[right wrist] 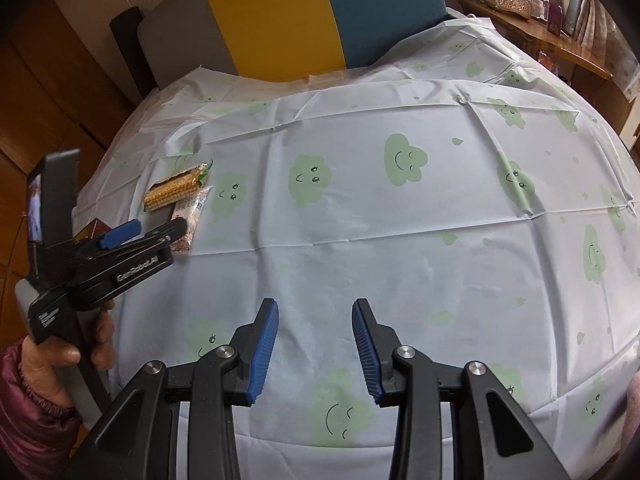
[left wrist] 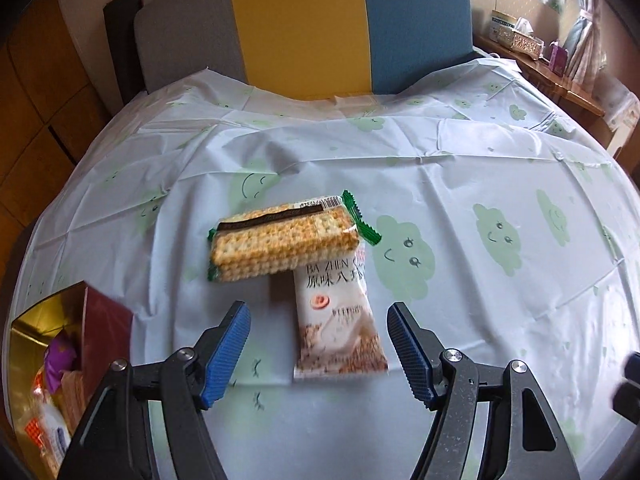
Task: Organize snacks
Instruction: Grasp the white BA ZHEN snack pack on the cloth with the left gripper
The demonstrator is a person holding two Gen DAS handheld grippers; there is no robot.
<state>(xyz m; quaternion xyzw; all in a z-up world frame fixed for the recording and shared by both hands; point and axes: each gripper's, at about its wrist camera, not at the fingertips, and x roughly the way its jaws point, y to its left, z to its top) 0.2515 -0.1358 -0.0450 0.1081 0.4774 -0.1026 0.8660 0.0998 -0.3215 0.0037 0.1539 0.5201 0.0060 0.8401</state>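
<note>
A clear pack of biscuits (left wrist: 284, 240) with green ends lies on the table, its edge over the top of a white snack packet (left wrist: 340, 320) with Chinese text. My left gripper (left wrist: 318, 316) is open, its blue pads (left wrist: 226, 354) either side of the white packet's lower half, not touching it. In the right wrist view the biscuits (right wrist: 176, 188), the white packet (right wrist: 192, 216) and the left gripper (right wrist: 136, 236) sit far left. My right gripper (right wrist: 315, 312) is open and empty over bare cloth.
A gold-lined red box (left wrist: 48, 364) holding several wrapped snacks stands at the table's left edge. The tablecloth (right wrist: 360, 220) is white with green clouds. A grey, yellow and blue sofa back (left wrist: 304, 24) rises behind; a wooden shelf (left wrist: 560, 76) with tissue boxes is far right.
</note>
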